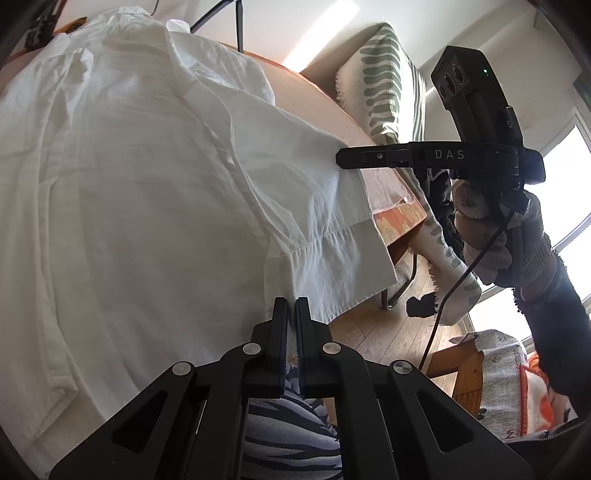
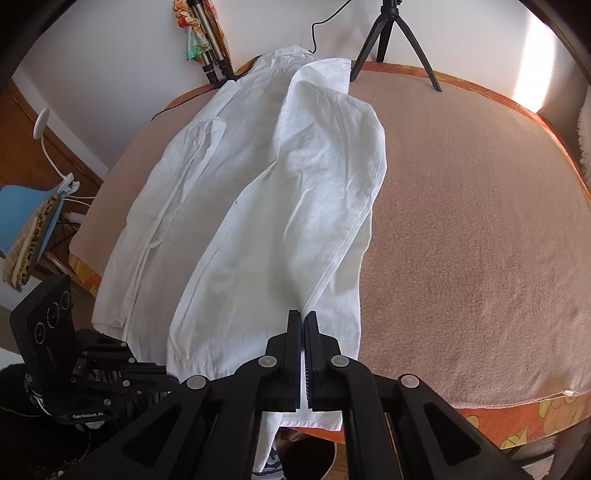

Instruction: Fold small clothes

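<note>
Shirt point(image 2: 258, 192) spread on the table point(image 2: 480, 221).
Its near hem is clamped by the left hand-held gripper point(image 1: 291, 314) and the right hand-held gripper point(image 2: 303, 328), both closed on cloth.

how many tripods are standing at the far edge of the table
2. A black tripod stands at the far right of the white shirt. A second tripod, legs folded together, stands at the far left beside hanging floral cloth. Others may be outside view.

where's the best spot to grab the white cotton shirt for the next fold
Probably the near hem of the white cotton shirt, coming from the table's near edge: it lies lengthwise with the collar far, and the hem overhangs the pink fleece table cover, so a hand-held gripper can pinch it.
</note>
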Motion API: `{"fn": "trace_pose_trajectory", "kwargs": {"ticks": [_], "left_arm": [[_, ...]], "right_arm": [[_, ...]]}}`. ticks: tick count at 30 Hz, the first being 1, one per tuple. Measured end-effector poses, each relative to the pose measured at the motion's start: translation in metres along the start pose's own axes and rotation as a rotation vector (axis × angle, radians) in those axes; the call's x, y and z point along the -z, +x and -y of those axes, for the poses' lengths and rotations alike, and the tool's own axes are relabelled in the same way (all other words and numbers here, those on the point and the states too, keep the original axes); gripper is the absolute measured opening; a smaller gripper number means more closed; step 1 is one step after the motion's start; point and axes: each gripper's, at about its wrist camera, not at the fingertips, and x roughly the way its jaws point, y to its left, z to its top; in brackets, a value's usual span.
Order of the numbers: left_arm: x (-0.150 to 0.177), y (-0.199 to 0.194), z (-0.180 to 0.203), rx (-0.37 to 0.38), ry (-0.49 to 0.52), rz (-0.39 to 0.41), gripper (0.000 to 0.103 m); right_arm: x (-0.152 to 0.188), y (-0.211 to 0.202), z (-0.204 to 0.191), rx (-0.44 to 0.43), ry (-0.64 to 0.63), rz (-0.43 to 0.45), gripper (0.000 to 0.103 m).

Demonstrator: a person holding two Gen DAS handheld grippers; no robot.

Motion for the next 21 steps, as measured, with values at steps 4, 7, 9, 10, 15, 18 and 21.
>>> {"fn": "trace_pose_trajectory", "kwargs": {"ticks": [4, 7, 9, 10, 15, 18, 21], "left_arm": [[-0.001, 0.003, 0.010, -0.010, 0.061, -0.021, 0.003], [-0.002, -0.006, 0.015, -0.031, 0.106, -0.025, 0.007], [-0.002, -0.016, 0.015, -0.046, 0.117, -0.014, 0.012], [-0.003, -0.021, 0.015, -0.052, 0.124, -0.004, 0.012], [-0.006, -0.060, 0.003, -0.082, 0.104, 0.087, 0.012], [-0.012, -0.079, -0.007, -0.108, 0.074, 0.146, 0.012], [-0.013, -0.094, -0.018, -0.138, 0.039, 0.187, 0.012]], "right_arm": [[0.008, 0.022, 0.006, 0.117, -0.054, -0.096, 0.006], [0.004, 0.017, 0.006, 0.169, -0.073, -0.057, 0.031], [-0.006, 0.003, 0.005, 0.148, -0.072, 0.013, 0.031], [-0.013, -0.003, 0.002, 0.140, -0.077, 0.053, 0.031], [-0.052, -0.003, -0.015, 0.057, -0.088, 0.185, 0.021], [-0.073, 0.026, -0.027, 0.078, -0.100, 0.190, 0.017], [-0.089, 0.055, -0.023, 0.057, -0.063, 0.165, 0.016]]}}
